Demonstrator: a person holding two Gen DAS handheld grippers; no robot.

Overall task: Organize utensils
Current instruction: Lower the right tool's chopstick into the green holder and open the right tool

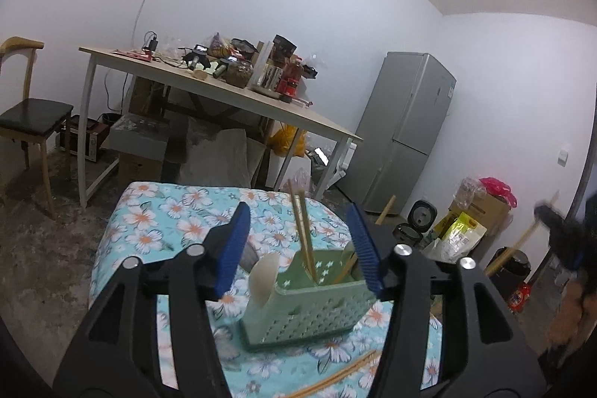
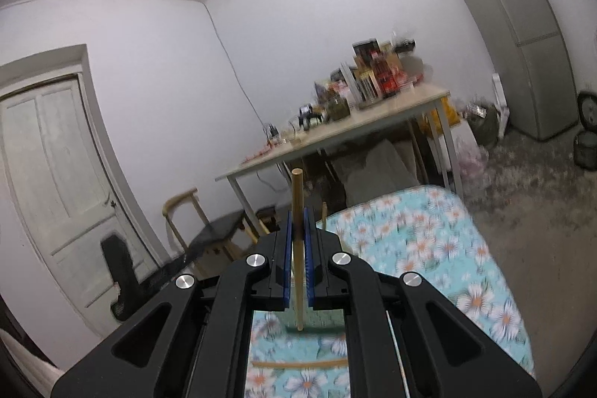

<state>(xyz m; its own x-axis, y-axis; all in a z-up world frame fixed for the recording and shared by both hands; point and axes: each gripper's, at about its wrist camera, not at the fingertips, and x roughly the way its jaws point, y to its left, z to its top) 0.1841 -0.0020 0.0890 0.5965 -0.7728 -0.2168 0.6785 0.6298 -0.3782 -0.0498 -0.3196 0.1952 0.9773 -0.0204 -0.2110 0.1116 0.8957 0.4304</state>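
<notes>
A green perforated utensil caddy (image 1: 309, 308) stands on the floral-clothed table (image 1: 168, 222). Two wooden chopsticks (image 1: 303, 237) lean upright in it, and a white spoon (image 1: 265, 280) sticks out at its left end. My left gripper (image 1: 300, 245) hangs just above the caddy, open, its blue pads (image 1: 235, 245) touching nothing. More chopsticks (image 1: 335, 375) lie on the cloth in front. My right gripper (image 2: 297, 226) is shut on one upright wooden chopstick (image 2: 297, 196), lifted over the cloth. It also shows blurred at the left wrist view's right edge (image 1: 559, 234). Another chopstick (image 2: 298, 364) lies below it.
Behind the table stands a cluttered wooden desk (image 1: 224, 92) with boxes under it. A chair (image 1: 30, 122) is at the left, a grey fridge (image 1: 406, 133) at the right, with a rice cooker (image 1: 421, 215) and bags on the floor. A white door (image 2: 56, 174) is at the far left.
</notes>
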